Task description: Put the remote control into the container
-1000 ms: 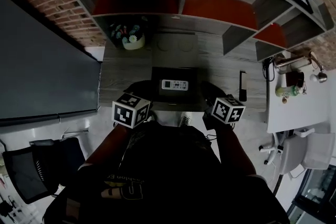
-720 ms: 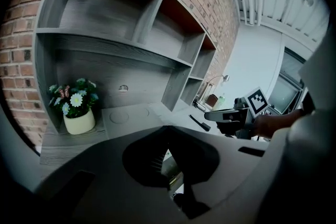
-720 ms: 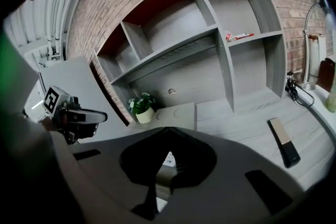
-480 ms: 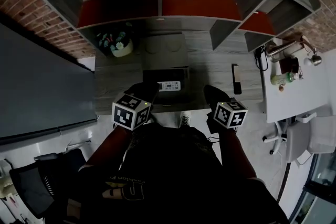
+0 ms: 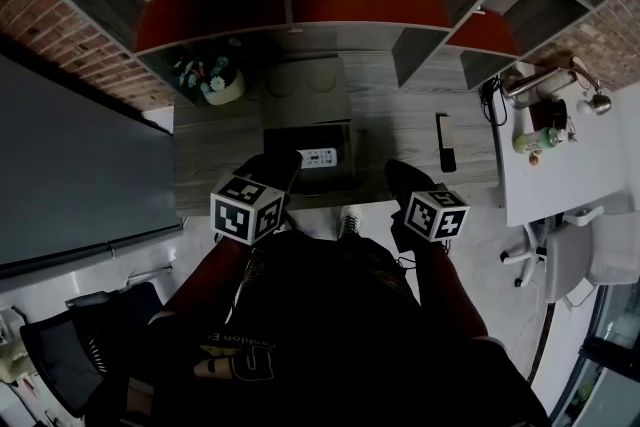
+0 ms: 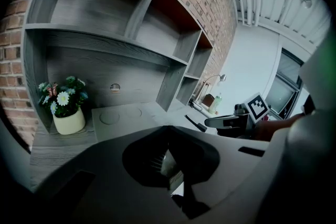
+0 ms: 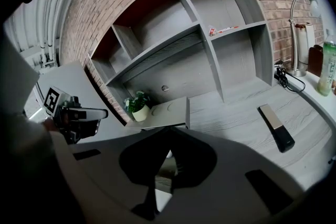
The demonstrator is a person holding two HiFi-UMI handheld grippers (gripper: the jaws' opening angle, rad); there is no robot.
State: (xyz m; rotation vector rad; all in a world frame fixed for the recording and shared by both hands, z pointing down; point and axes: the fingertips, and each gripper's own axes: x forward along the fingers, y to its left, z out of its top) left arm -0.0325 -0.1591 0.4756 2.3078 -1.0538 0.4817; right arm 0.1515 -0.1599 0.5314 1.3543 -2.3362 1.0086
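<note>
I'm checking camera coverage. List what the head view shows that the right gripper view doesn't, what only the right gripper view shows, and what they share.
Head view only: the white remote lying in the dark container, and the black chair.
Right gripper view only: a close look at the right gripper, jaws together, and small items on the upper shelf.
Both: the flower pot, the black bar-shaped device on the desk, and the green bottle.

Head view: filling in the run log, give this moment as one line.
white remote: in container | left gripper: shut, empty | right gripper: shut, empty
</note>
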